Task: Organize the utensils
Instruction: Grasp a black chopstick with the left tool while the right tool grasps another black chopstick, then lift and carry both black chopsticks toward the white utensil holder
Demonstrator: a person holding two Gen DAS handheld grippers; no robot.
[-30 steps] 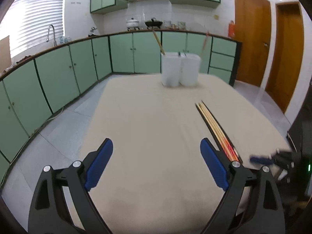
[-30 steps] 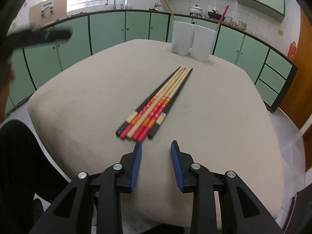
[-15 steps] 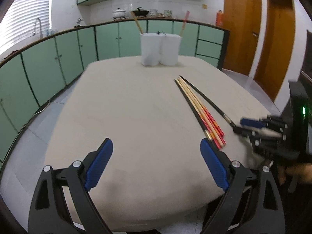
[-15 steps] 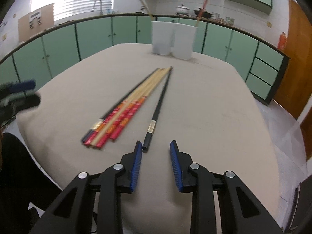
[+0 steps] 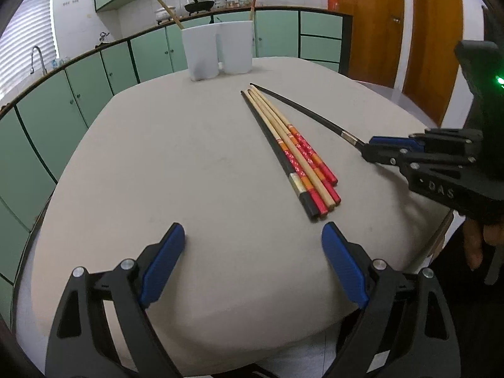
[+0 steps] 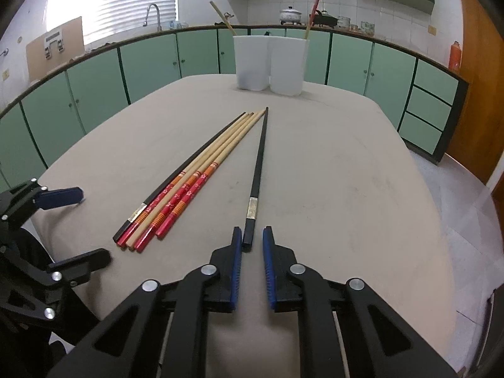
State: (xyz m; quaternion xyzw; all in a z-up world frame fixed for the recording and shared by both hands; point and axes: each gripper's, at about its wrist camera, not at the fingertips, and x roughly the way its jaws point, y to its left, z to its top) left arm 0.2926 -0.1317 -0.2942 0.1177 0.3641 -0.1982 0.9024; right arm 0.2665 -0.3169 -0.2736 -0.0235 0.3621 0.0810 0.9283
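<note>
A black chopstick (image 6: 258,163) lies on the beige table (image 6: 346,173), apart from a bundle of several red-ended, wooden and black chopsticks (image 6: 186,182) to its left. My right gripper (image 6: 251,230) is closing, its jaws narrow around the black chopstick's near end with a small gap still showing at the right pad. In the left wrist view the right gripper (image 5: 367,151) sits at the end of that black chopstick (image 5: 302,110). My left gripper (image 5: 252,230) stands wide open and empty just short of the bundle (image 5: 293,154). Two white cups (image 6: 252,63) (image 6: 288,66) stand at the far edge, each holding a chopstick.
Green kitchen cabinets (image 6: 151,63) ring the table, with wooden doors (image 5: 371,25) at the right. A hand (image 5: 472,242) holds the right gripper's body near the table's right edge. The left gripper (image 6: 91,225) hangs over the table's near left corner.
The black chopstick was drawn aside from the bundle, and the right jaws have narrowed around its end. The left gripper has come lower and nearer the table, still wide open.
</note>
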